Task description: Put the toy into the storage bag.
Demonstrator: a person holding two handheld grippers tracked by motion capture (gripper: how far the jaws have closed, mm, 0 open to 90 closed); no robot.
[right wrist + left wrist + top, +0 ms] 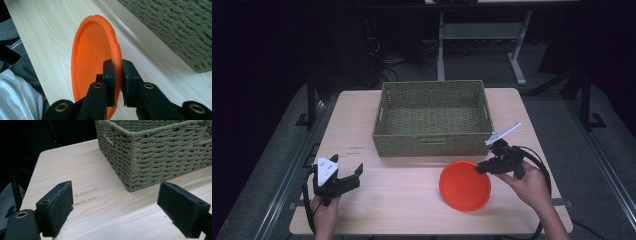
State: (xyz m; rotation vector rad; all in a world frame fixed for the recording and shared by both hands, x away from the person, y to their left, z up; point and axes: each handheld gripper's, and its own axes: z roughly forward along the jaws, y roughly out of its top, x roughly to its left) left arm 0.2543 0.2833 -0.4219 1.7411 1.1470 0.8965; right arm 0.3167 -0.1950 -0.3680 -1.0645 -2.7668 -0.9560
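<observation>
Room, high view: dark, with table legs and cables on the floor beyond a pale wooden table (pixel 412 200).
Basket, high view: woven basket (pixel 430 142) stands at the table's far middle, nothing seen inside.
Plate, high view: orange plate (pixel 464 185) sits in front of the basket, toward the right, near the front edge.
Right gripper, high view: right gripper (pixel 484 167) meets the plate's far right rim, held by the person's right hand (pixel 529 187).
Left gripper, high view: left gripper (pixel 357 175) rests at the front left in the left hand (pixel 324 210), well apart from the plate.
Left gripper view: jaws stand wide apart with bare table between them; a corner of the basket (pixel 155 152) lies ahead to the right.
Right gripper view: jaws are clamped on the rim of the plate (pixel 92 52), one pad on each face; the plate is tilted up on edge over the table (pixel 50 30), with the basket wall (pixel 180 30) beside it.
</observation>
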